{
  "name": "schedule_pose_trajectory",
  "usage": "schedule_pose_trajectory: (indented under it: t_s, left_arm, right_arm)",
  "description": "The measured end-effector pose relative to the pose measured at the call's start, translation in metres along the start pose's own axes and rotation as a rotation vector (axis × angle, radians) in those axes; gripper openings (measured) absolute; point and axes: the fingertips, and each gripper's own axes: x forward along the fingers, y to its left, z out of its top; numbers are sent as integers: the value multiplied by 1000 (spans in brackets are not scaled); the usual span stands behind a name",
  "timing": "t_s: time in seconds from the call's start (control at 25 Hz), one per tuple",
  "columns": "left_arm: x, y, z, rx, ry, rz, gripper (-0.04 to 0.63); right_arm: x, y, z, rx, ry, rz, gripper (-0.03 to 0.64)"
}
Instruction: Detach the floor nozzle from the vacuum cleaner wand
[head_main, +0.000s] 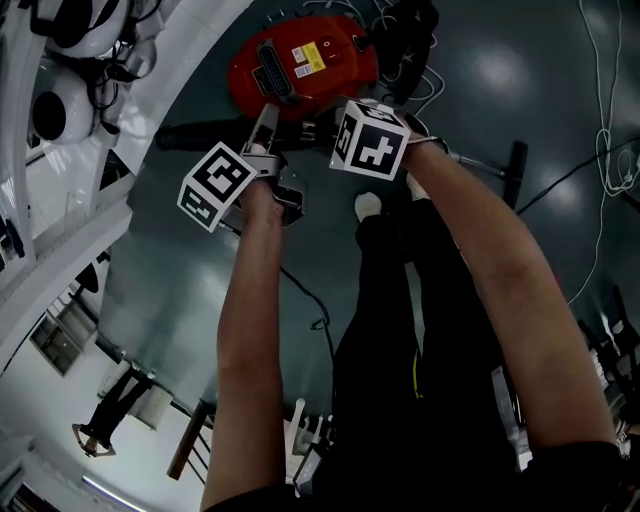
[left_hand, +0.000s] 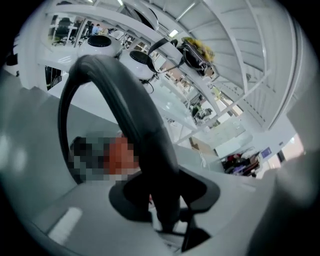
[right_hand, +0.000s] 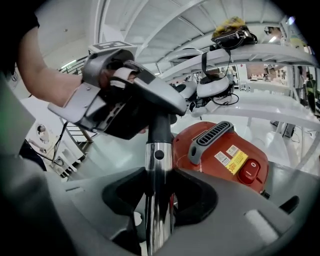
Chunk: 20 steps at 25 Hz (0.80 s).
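Vacuum cleaner wand (right_hand: 159, 170), a straight, mirror-bright chrome tube with one small dark hole near its upper end, stands between the jaws of our right hand-held gripper (right_hand: 159, 192). The gripper's dark notched pads close on the wand from both sides.

Largest around it is the floor (head_main: 520, 60), dark, smooth and glossy with pale reflections. On it sits the red canister (head_main: 300, 65), rounded shiny plastic, just beyond the wand. The right gripper view gives detail that the head view only hints at: a grey ribbed grille (right_hand: 212, 137), a yellow label (right_hand: 235, 160) and a red rocker switch (right_hand: 251, 170).

A black curved tube (left_hand: 135, 110), thick and matte, meets the wand's upper end, and our left hand-held gripper (left_hand: 166, 197) is clamped on it. Only the left gripper view shows this tube arching up and looping over to the left. Only the right gripper view shows the grey left hand-held gripper from outside, wrapped round the black piece just above the chrome.

The head view alone shows our bare forearms (head_main: 250, 330) and the two black-and-white marker cubes (head_main: 215, 185) close together, but not the jaws. It also shows a thin metal rod running right to a black crossbar (head_main: 515, 172); we cannot tell what that bar belongs to. A thin white cable (head_main: 600, 90) snakes across the floor.
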Motion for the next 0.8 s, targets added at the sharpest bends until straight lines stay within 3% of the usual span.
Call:
schedule_pose_trajectory:
  t_s: [0.16,0.2,0.24,0.36,0.48,0.6,0.8]
  left_arm:
    - [-40,85,92,-326,-224,65,132]
    - [-50,89,103,-326,-236,49,137]
    - [-55,84,101,-280,-220,26,138]
    - [-50,56,60,-160,-141,-52,135]
    - [-34,43,36,-172,-135,-96,130]
    - [-25,30,23,-92,-112,-99,130]
    - [-15,17,3,-66,-73,-113,130]
  right_arm:
    - [-11,1,-26,5,16,-17,167]
    - [-15,-7,-34,13,25,-40,167]
    - [-20,-16,-39,22,35,-66,167]
    - [-19,-25,-40,29,60,-110,169]
    - [-12,-29,-39,24,73,-138,169]
    - [-10,-36,-40,28,84,-176,170]
    - [-12,-51,-44,45,124,-253,170]
